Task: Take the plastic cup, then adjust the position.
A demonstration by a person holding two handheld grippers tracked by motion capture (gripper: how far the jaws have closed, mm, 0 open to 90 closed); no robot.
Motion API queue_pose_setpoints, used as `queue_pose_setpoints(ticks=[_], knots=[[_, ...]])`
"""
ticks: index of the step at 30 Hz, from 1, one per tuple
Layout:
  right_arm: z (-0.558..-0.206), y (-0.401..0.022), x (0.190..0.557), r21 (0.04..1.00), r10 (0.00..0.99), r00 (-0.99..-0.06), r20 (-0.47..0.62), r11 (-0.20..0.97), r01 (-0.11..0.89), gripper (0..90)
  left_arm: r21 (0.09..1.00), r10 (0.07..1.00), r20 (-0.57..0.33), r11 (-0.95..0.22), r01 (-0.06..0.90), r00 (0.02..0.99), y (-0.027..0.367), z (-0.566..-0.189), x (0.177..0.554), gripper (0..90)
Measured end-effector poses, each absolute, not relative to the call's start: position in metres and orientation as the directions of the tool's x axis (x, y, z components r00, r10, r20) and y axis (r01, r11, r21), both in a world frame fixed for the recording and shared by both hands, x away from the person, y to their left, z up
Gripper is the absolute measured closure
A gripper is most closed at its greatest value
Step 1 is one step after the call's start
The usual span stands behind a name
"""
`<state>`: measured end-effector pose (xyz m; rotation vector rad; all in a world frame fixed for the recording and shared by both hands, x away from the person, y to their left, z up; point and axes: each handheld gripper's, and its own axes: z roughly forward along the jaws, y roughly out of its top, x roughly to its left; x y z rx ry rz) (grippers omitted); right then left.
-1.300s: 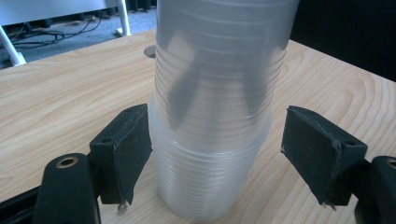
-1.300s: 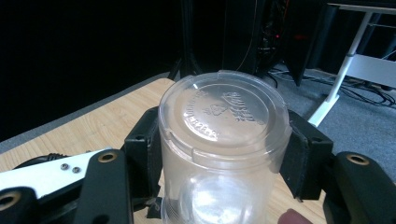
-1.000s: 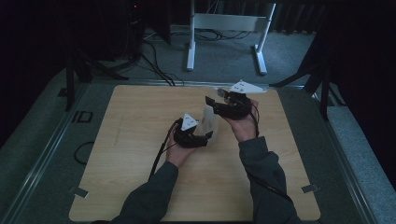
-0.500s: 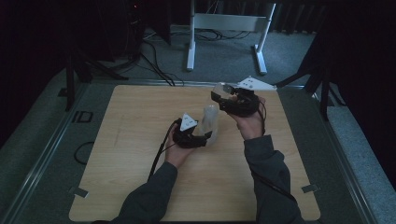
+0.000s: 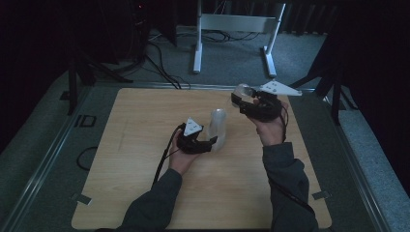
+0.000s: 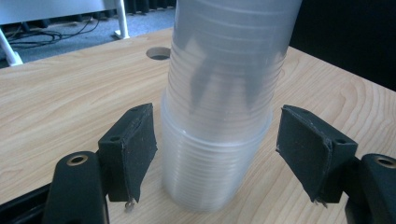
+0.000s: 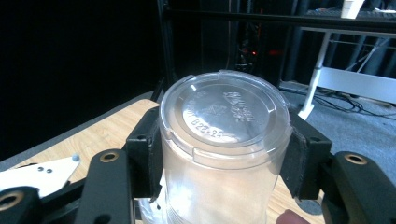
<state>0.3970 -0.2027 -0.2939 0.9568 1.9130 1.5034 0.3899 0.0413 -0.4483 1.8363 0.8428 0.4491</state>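
Wooden table (image 5: 145,193) is bearing the cup stack (image 5: 217,128). I'm closing L gripper (image 6: 217,154) around it to steady it, pads not touching yet; R gripper (image 7: 222,154) is clamping one cup (image 7: 224,140), lifting it off.

cup stack (image 5: 217,126) on table (image 5: 135,145) | single cup (image 5: 241,90) right (raised)

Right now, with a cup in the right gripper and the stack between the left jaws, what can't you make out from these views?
- Stack of cups, left gripper view: its top is cut off by the upper edge; the cup count is unreadable through the nested walls.
- Left gripper: gaps show beside both pads, and the high view is too small to confirm.
- Single cup, right gripper view: its open end is cut off by the lower edge; the embossed lettering is too blurred to read.
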Motion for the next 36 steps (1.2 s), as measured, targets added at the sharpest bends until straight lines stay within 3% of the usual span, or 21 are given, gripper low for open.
queue_pose_setpoints(ticks=[36], knots=[[-0.356, -0.245, 0.370, 0.932, 0.844, -0.531, 0.074, 0.131, 0.338, 41.4, 0.916, 0.690, -0.060, -0.249, 0.314, 0.722, 0.043, -0.448, 0.363, 28.0]])
